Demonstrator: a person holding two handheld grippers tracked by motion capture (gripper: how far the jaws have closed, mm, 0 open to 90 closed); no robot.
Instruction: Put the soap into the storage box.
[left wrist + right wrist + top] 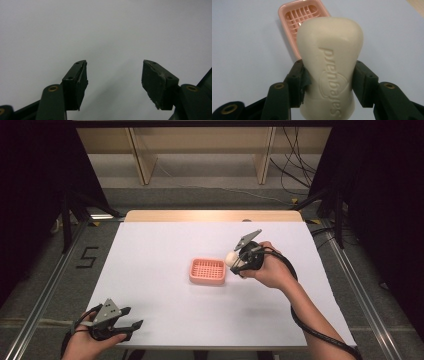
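Your right tongs [328, 82] pinch the soap [329, 62] by its waist, tray [299, 15] just ahead; left tongs [115, 82] rest spread, clear.

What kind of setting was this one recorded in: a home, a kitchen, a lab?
Most likely a lab or recording rig, not a home. A table under a plain white sheet stands between metal floor rails, with loose cables behind it and dark screens at both sides.
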